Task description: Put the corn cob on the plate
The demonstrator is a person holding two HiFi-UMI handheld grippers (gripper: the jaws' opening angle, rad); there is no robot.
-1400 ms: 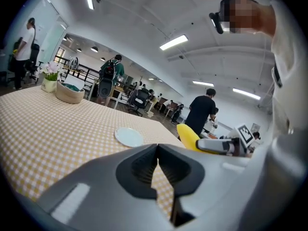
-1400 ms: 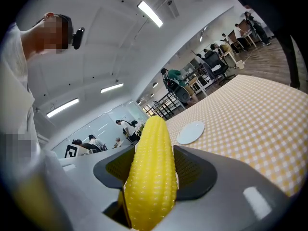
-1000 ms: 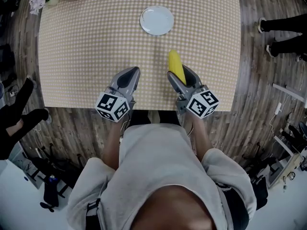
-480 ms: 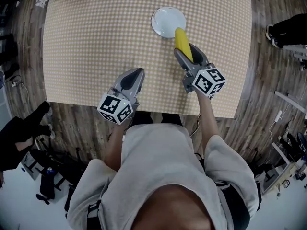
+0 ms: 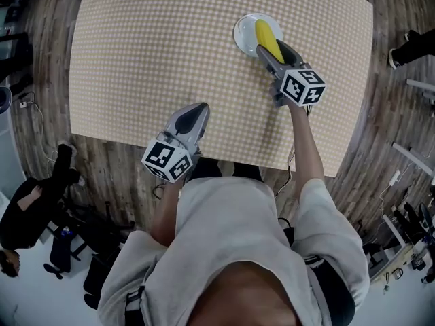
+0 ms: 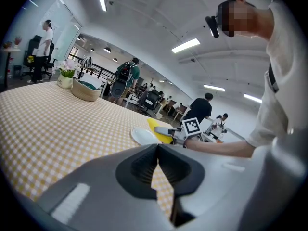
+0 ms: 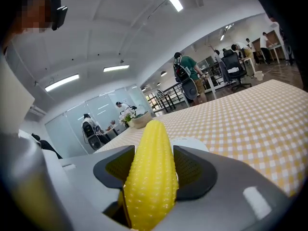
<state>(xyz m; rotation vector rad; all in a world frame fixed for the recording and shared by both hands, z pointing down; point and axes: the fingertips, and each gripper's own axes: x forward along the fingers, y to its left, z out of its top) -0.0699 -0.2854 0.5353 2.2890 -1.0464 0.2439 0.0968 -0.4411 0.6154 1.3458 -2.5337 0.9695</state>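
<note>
A yellow corn cob (image 5: pixel 266 38) is clamped lengthwise between the jaws of my right gripper (image 5: pixel 270 50), its tip out over the small white plate (image 5: pixel 243 34) at the far right of the checked table. In the right gripper view the corn cob (image 7: pixel 150 174) fills the gap between the pads, and the plate (image 7: pixel 192 143) peeks out just behind it. My left gripper (image 5: pixel 194 114) hovers over the table's near edge, its jaws closed with nothing between them. From the left gripper view, the corn cob (image 6: pixel 161 133), the plate (image 6: pixel 143 136) and my right gripper (image 6: pixel 166 131) show ahead to the right.
The checked tablecloth (image 5: pixel 156 60) covers the table. A woven basket (image 6: pixel 86 90) and a pot of flowers (image 6: pixel 65 76) stand at the far left corner. People and office chairs surround the table on the wooden floor (image 5: pixel 380 114).
My right gripper has carried the corn cob away from the near edge towards the plate; its tip now reaches over the plate. The left gripper has shifted slightly.
</note>
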